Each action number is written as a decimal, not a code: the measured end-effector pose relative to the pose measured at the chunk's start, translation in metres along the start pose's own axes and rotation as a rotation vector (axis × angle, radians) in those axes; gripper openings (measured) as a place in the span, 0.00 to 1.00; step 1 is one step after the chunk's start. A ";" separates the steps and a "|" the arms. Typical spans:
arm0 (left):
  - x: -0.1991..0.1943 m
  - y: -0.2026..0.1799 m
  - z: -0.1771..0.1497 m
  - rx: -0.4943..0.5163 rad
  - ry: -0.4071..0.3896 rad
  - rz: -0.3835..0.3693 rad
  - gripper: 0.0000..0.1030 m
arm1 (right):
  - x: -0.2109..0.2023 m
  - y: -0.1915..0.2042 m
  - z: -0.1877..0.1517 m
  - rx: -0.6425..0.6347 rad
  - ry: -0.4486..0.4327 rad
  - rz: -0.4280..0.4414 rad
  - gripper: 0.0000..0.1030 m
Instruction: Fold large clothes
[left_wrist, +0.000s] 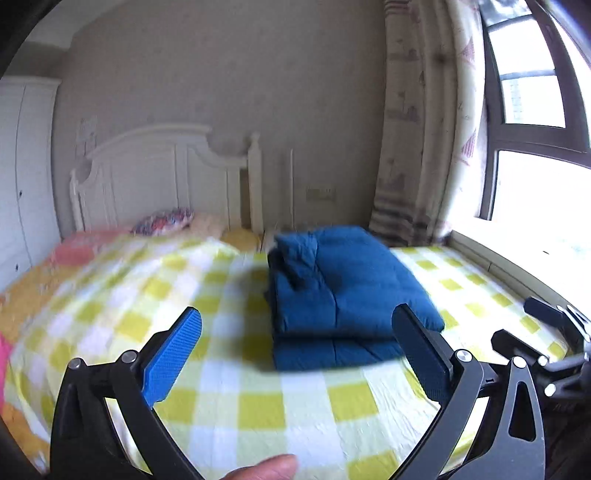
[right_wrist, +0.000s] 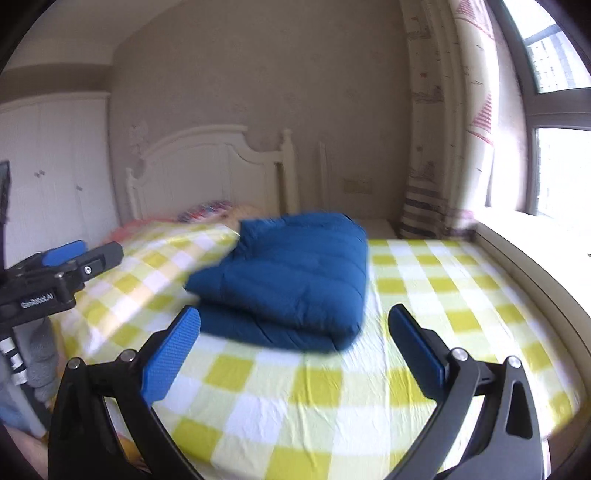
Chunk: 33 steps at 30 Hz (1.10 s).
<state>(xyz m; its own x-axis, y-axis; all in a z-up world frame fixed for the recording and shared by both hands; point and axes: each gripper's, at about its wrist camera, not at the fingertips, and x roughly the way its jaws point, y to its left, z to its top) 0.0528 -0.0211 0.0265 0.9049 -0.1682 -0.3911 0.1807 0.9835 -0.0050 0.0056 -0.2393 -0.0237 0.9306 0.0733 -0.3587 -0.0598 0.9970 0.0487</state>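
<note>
A dark blue padded garment (left_wrist: 343, 291) lies folded into a thick stack on the yellow-and-white checked bed sheet (left_wrist: 258, 402). The same folded stack (right_wrist: 291, 280) appears in the right wrist view, a little beyond the fingers. My left gripper (left_wrist: 297, 343) hovers above the sheet just short of the stack, jaws wide apart, nothing between its blue pads. My right gripper (right_wrist: 293, 345) is also open and empty, short of the stack's near edge. The right gripper's body (left_wrist: 546, 343) shows at the right edge of the left view, and the left gripper's body (right_wrist: 55, 273) at the left of the right view.
A white headboard (left_wrist: 162, 177) and pillows (left_wrist: 162, 221) stand at the far end of the bed. A white wardrobe (left_wrist: 22, 177) is on the left; a curtain (left_wrist: 417, 122) and bright window (left_wrist: 535, 110) on the right. A person's thumb (left_wrist: 269, 467) shows at the bottom.
</note>
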 end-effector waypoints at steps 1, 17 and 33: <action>0.004 -0.003 -0.006 0.004 0.015 0.000 0.96 | 0.000 0.002 -0.004 -0.004 0.000 -0.014 0.98; 0.003 -0.002 -0.041 0.004 0.066 0.014 0.96 | 0.006 0.006 -0.013 -0.005 -0.006 -0.040 0.98; 0.000 -0.002 -0.043 0.016 0.056 0.019 0.96 | 0.008 0.006 -0.015 -0.003 0.005 -0.036 0.98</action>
<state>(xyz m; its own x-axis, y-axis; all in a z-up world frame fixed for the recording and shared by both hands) 0.0363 -0.0203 -0.0129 0.8854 -0.1451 -0.4417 0.1700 0.9853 0.0171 0.0067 -0.2320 -0.0402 0.9305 0.0377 -0.3645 -0.0274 0.9991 0.0334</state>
